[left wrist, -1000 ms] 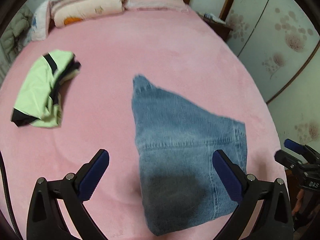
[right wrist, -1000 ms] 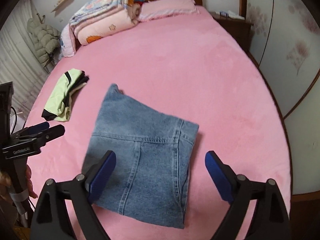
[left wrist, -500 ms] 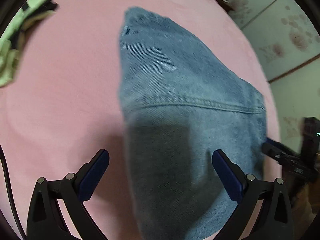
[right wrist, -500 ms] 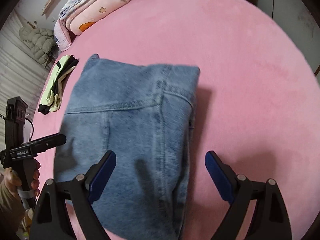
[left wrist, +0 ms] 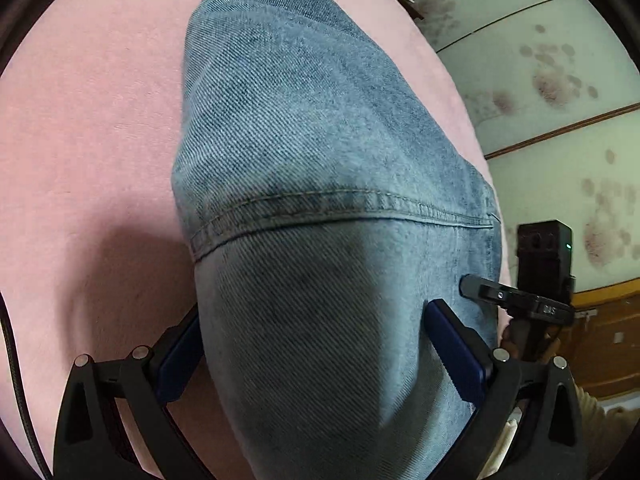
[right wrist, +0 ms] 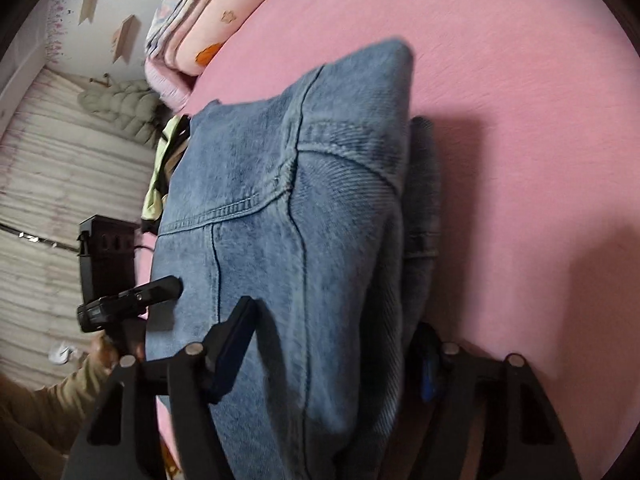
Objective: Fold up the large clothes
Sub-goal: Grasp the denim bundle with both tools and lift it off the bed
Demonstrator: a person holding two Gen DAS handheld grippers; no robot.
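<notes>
Left wrist view: the folded, faded blue denim garment (left wrist: 320, 184) lies on the pink plush bedspread (left wrist: 88, 120), running from twelve o'clock down to six, a double-stitched seam crossing it at the centre. The left gripper (left wrist: 316, 360) straddles its near end: the left pad is half tucked under the cloth edge at seven o'clock, the right pad rests on top at five, jaws spread, and whether they pinch is hard to tell. At three o'clock the right gripper (left wrist: 516, 300) shows beside the denim.

In the right wrist view the left gripper (right wrist: 132, 300) pokes in at nine o'clock; the denim (right wrist: 288, 208) fills the centre. The right gripper (right wrist: 332, 360) has just been narrowing, cloth between its fingers. A second earlier both tongs hovered above; now they sit low against the fabric.
</notes>
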